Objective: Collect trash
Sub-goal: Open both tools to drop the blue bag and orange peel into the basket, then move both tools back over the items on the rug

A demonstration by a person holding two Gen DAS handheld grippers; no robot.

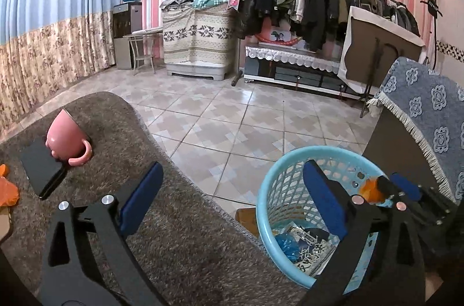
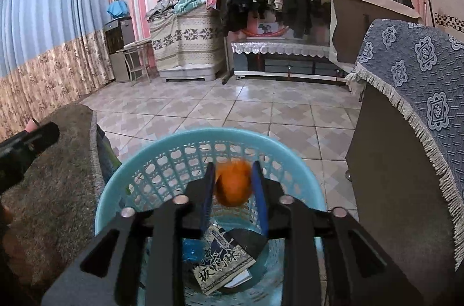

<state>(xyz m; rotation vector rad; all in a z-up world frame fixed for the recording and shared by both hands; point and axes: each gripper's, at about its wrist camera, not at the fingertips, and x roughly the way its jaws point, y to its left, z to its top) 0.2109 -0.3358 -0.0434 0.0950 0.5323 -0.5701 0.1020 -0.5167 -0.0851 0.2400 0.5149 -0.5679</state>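
Orange crumpled scrap (image 2: 233,184) between right gripper (image 2: 234,187) fingers, slightly parted, above light-blue lattice plastic basket (image 2: 185,138); left gripper (image 1: 232,196) spread wide, empty.

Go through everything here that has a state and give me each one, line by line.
left tool: open, empty.
right tool: part open, orange wad between the fingers.
orange wad: above the basket.
blue basket: upright, trash inside.
pink mug: tipped on its side.
phone: screen dark.
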